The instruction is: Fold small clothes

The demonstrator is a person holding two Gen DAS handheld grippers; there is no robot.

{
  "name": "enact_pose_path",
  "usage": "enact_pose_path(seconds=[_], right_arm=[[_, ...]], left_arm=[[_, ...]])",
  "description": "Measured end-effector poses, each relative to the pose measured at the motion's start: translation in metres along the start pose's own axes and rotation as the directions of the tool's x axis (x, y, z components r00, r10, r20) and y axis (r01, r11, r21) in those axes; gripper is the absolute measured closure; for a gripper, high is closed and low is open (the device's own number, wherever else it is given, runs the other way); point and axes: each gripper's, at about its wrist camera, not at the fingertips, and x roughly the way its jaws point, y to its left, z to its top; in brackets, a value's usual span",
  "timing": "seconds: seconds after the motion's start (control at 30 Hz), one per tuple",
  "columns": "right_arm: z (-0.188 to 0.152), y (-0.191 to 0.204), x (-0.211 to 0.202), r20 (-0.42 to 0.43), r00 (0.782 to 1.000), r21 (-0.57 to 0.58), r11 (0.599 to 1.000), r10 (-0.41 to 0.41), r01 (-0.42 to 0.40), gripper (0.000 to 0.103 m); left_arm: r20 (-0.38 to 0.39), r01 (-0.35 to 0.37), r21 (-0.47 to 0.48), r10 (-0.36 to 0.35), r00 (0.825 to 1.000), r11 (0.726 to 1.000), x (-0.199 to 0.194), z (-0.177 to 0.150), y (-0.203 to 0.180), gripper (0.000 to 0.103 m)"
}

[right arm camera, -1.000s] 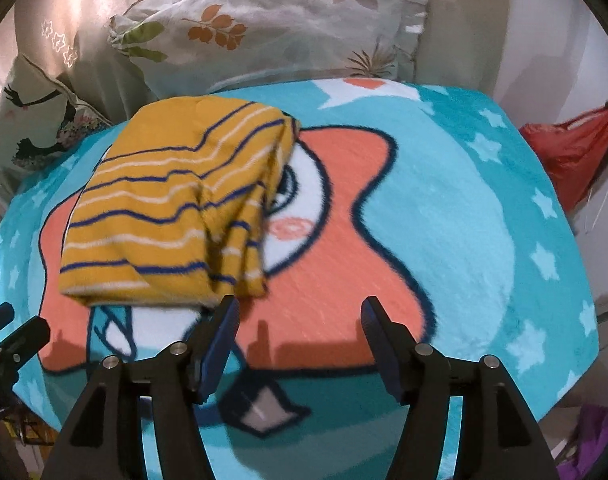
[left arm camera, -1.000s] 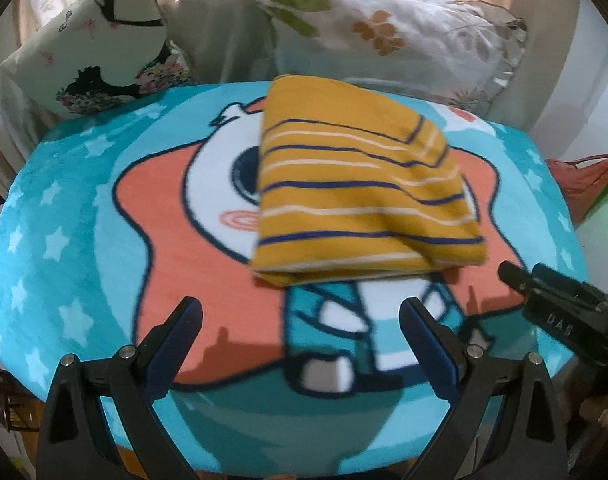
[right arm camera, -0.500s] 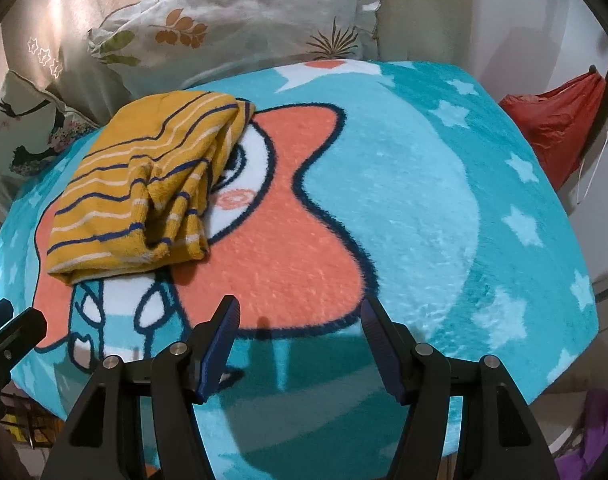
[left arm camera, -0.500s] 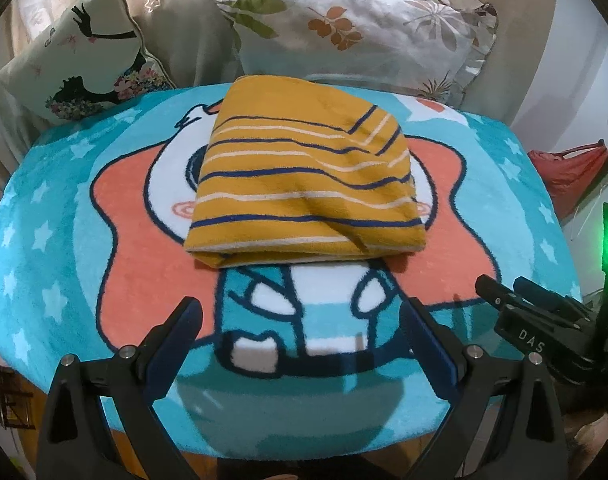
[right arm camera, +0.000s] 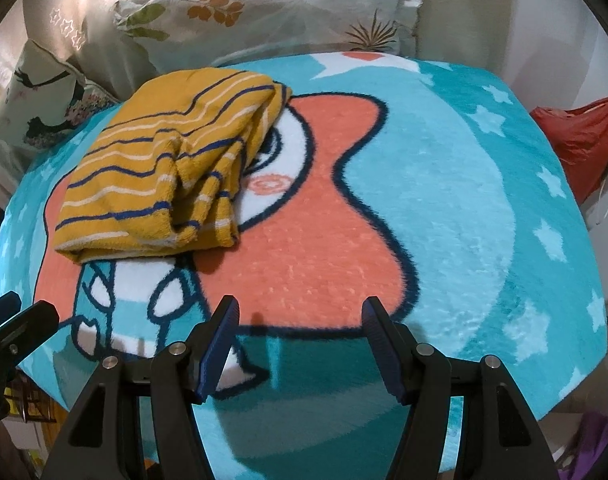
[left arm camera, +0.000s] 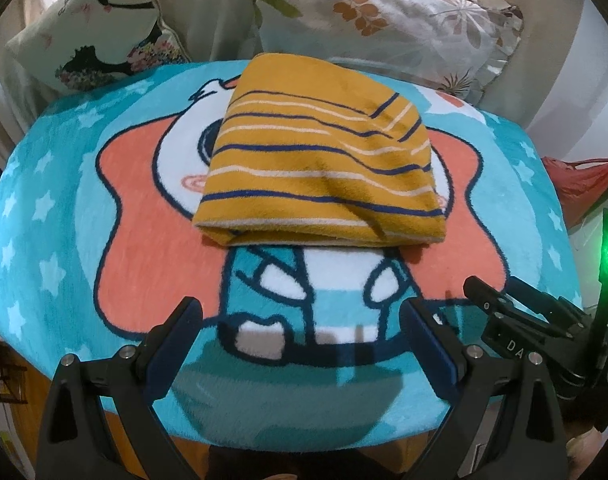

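A mustard-yellow garment with navy and white stripes lies folded into a thick rectangle on a turquoise cartoon blanket. In the right wrist view the same garment sits at the left, its layered edges facing the camera. My left gripper hovers open over the blanket's near part, short of the garment's front fold, nothing between its fingers. My right gripper is open too, over the orange patch to the right of the garment, holding nothing. Its black body shows at the right edge of the left wrist view.
A leaf-print pillow and a bird-print cushion stand behind the blanket. A red bag lies off the right side. The blanket's near edge drops off just under the grippers. The left gripper's tips show at the left edge.
Both views have shifted across the blanket, so the garment sits more centred ahead of the left gripper and farther left of the right one. The garment itself has not moved. Both grippers stay open.
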Motion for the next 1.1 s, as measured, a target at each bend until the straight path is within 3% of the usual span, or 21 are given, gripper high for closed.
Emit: enact_pose_path(seconds=[0.43,1.1], right_arm=[[0.002,0.021,-0.002,0.026,1.000,-0.084,0.996,0.005,-0.002,0.034],[0.002,0.003,-0.011,0.054,0.998,-0.028,1.000,-0.012,0.014,0.033]], left_arm=[[-0.024,0.006,-0.047,-0.007,1.000,0.999,0.005,0.000,0.010,0.005],[-0.041,0.031,-0.026,-0.032,0.999,0.999,0.004,0.004,-0.005,0.005]])
